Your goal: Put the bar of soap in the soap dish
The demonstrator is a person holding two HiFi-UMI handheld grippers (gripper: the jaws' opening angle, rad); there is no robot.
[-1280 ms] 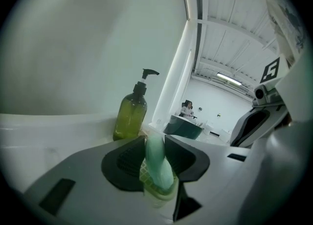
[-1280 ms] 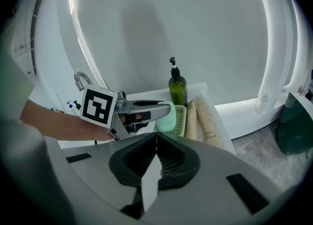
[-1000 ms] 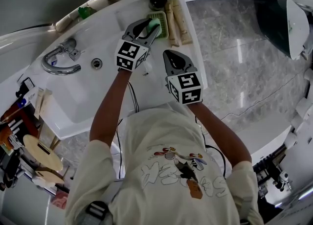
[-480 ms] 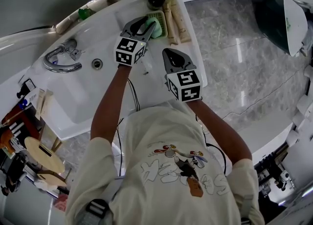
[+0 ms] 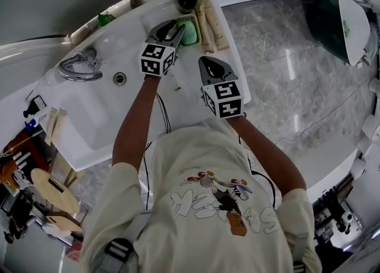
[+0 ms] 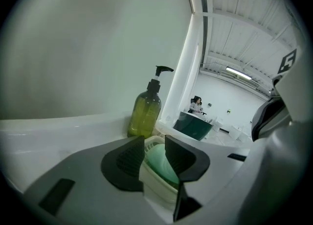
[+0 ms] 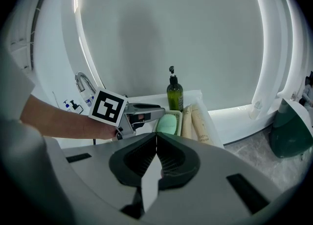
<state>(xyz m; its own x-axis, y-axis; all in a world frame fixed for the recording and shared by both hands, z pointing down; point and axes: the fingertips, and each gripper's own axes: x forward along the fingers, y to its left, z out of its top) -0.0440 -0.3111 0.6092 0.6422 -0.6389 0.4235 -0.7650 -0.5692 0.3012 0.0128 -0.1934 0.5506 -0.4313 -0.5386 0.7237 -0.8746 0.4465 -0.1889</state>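
Bar of soap (image 5: pixel 189 32): green, already lying in the soap dish (image 6: pixel 157 187), at 12 o'clock on the bench (image 5: pixel 127 40).
Handling: likely light, stiff and slippery; pinch its long sides gently.
Left claw (image 5: pixel 176 28): released, jaws apart by the soap.
Right claw (image 5: pixel 212 70): clenched, empty, at the dish's 6 o'clock.

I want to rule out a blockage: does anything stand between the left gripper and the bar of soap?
Nothing visible does. The left gripper has its jaws open, facing the bar of soap, which lies in the soap dish.
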